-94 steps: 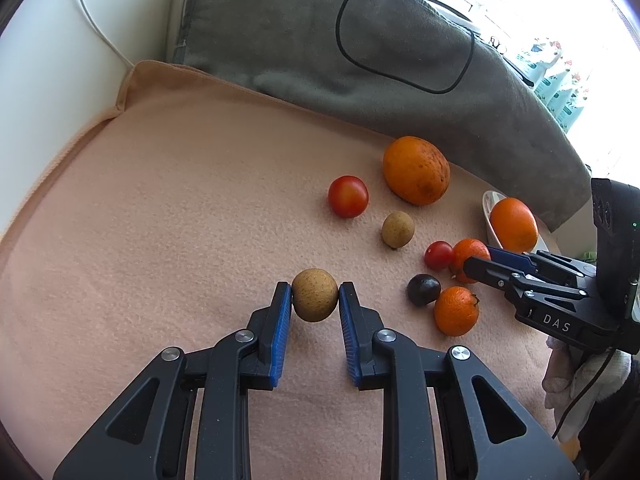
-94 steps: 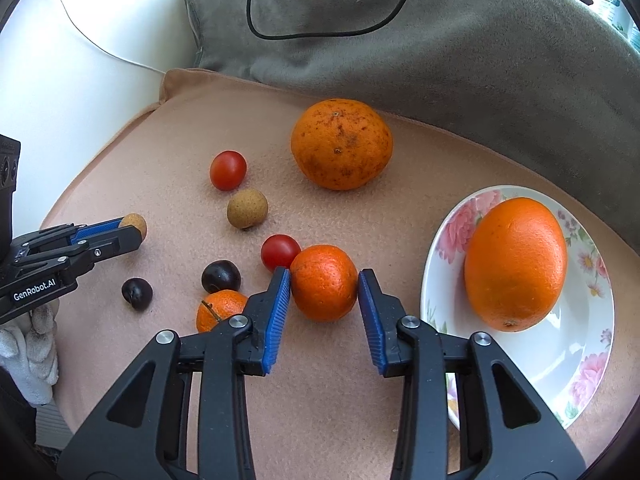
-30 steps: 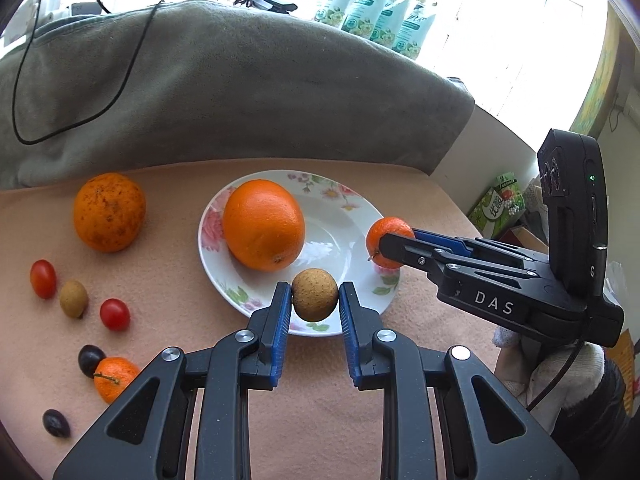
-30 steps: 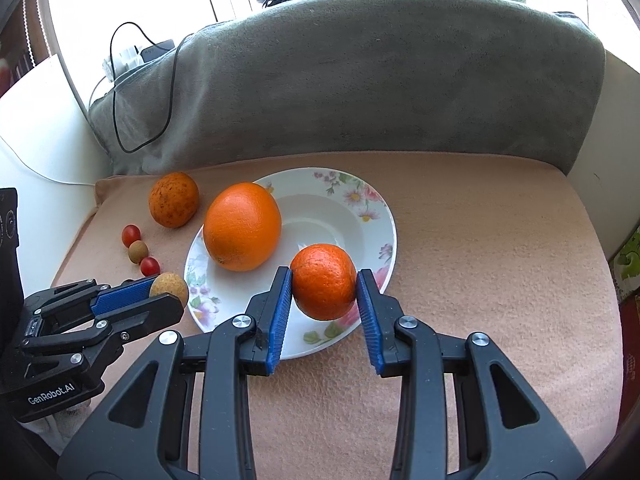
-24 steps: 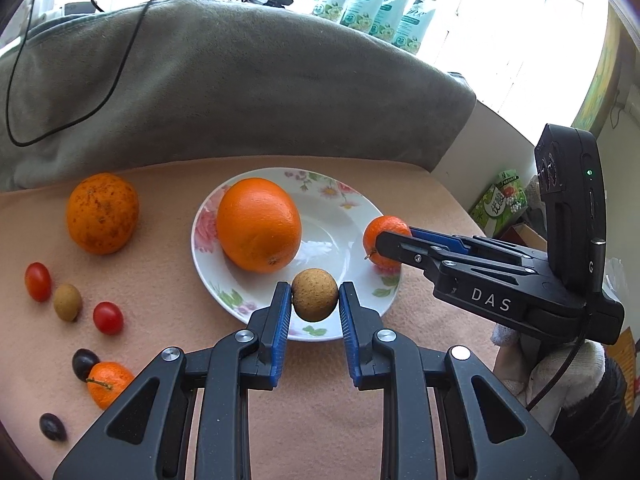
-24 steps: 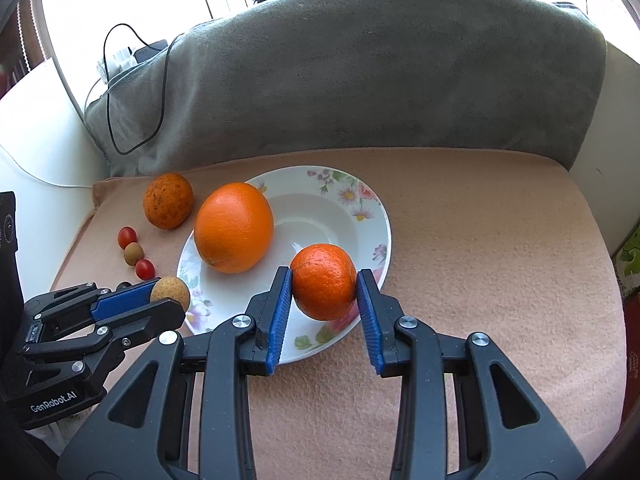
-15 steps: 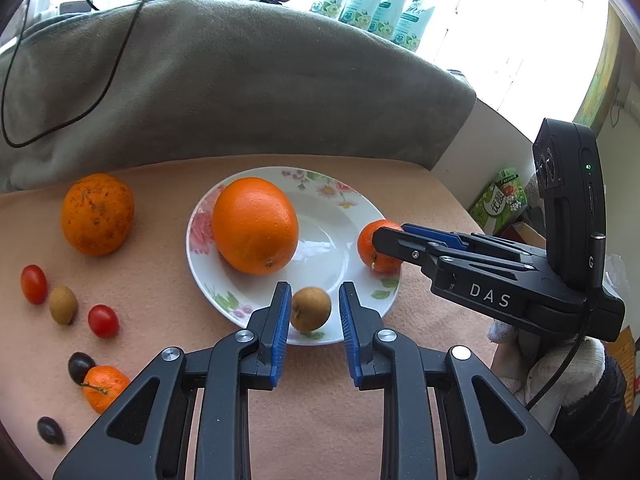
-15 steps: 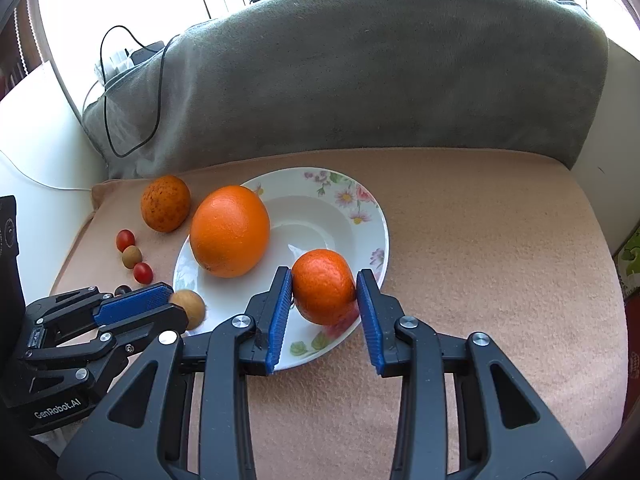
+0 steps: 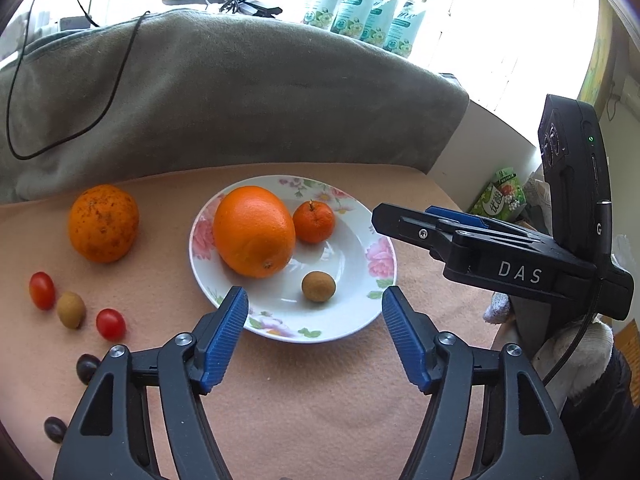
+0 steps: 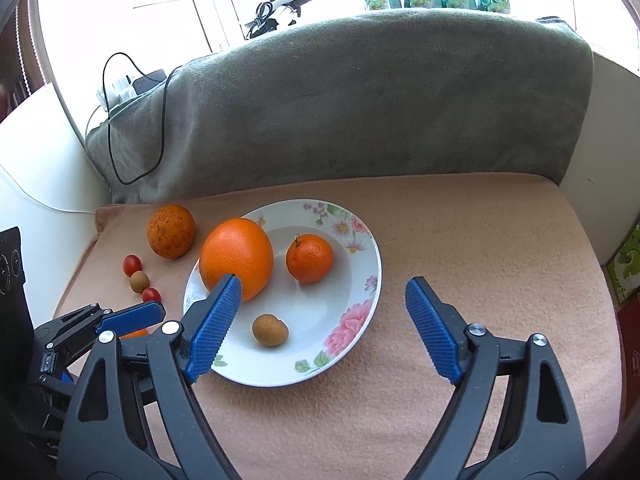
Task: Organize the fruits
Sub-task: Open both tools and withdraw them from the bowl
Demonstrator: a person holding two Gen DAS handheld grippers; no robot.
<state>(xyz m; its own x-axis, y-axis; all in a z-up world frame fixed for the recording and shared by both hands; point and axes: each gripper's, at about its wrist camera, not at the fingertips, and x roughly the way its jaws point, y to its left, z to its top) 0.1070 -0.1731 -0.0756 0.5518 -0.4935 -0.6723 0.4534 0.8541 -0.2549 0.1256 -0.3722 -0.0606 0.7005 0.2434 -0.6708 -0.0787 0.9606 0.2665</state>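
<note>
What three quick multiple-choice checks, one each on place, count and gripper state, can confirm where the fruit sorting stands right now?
1. Where is the longan?
A. On the blanket
B. In the plate
C. Between the left fingers

2. How many fruits lie in the plate?
A. One
B. Two
C. Three

3. What state is the right gripper in?
A. Open and holding nothing
B. Shut on the mandarin
C. Shut on the big orange

Key:
1. B, since it sits on the white plate floor ahead of the open left gripper.
2. C, since the big orange, the mandarin and the longan are all inside the rim.
3. A, since its blue fingers stand wide apart with the mandarin resting free in the plate.
</note>
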